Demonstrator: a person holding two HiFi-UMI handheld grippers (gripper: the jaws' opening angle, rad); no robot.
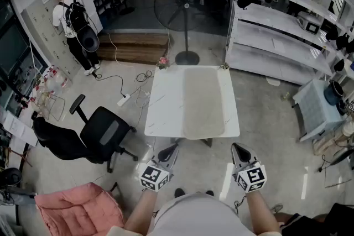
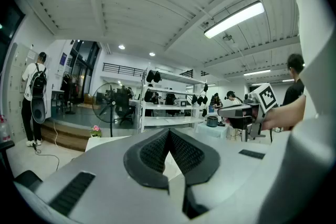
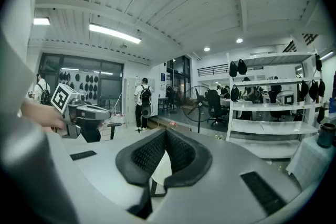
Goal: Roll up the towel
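The beige towel [image 1: 203, 101] is lying flat and unrolled, covering the right half of the white counter [image 1: 163, 108]. At its 6 o'clock, the left gripper [image 1: 170, 149] and right gripper [image 1: 239, 148] are hovering off the counter's near edge, jaws pressing together on nothing. A floor fan [image 1: 185, 8] is standing at 12 o'clock, a black office chair [image 1: 102, 132] at 9 o'clock.

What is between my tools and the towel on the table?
Nothing visible. The towel lies flat on the white table, and the left tool and right tool, both shut and empty, hover short of its near edge.
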